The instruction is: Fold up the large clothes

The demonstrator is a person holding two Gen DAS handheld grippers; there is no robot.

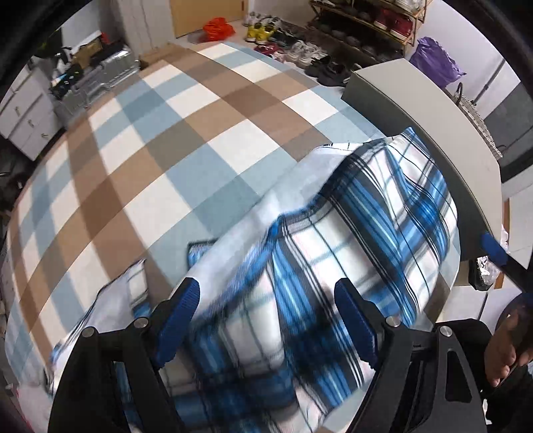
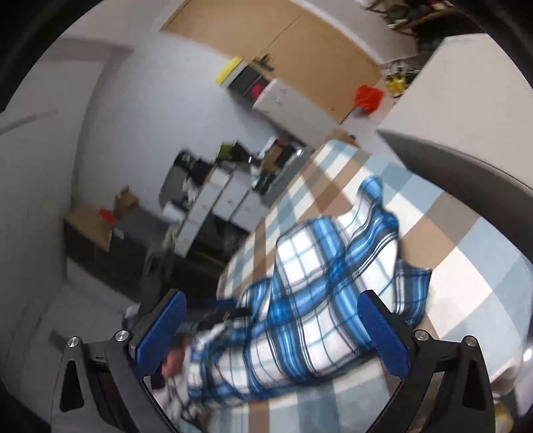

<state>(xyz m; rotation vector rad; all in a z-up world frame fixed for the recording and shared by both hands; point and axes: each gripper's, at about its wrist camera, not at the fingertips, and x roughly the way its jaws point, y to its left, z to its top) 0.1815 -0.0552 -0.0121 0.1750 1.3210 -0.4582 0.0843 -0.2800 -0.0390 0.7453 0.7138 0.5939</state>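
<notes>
Surface: bed or table covered by a checked cloth [image 1: 186,140] in brown, pale blue and white squares; it fills most of the left wrist view. A pale board [image 1: 433,116], like a headboard, edges the cloth at 2 o'clock in that view.

Room: white walls, white drawer units [image 1: 23,116] at 9 o'clock in the left wrist view, clutter on top of them. Floor beyond the cloth's far edge.

Task item: blue-and-white plaid garment [image 1: 349,239], crumpled and bunched, lying on the checked cloth against the pale board. In the right wrist view the same garment [image 2: 309,283] runs from centre down toward 7 o'clock.

View differences: only the left wrist view shows the shoe rack [image 1: 366,23] at 1 o'clock, loose shoes [image 1: 299,50] on the floor and a purple bag [image 1: 433,60]. Only the right wrist view shows the tan door panel [image 2: 283,50] at 12 o'clock and a yellow-lidded box [image 2: 230,68]. An orange bag [image 1: 218,28] shows in both. Right wrist view is motion-blurred.

Jaws: left gripper [image 1: 266,319] has its blue pads well apart, garment below and between them; pads not pressing on it. Right gripper [image 2: 271,333] stands wide apart, garment seen between the fingers, nothing clamped. A hand [image 1: 503,349] sits at 4 o'clock in the left wrist view.
</notes>
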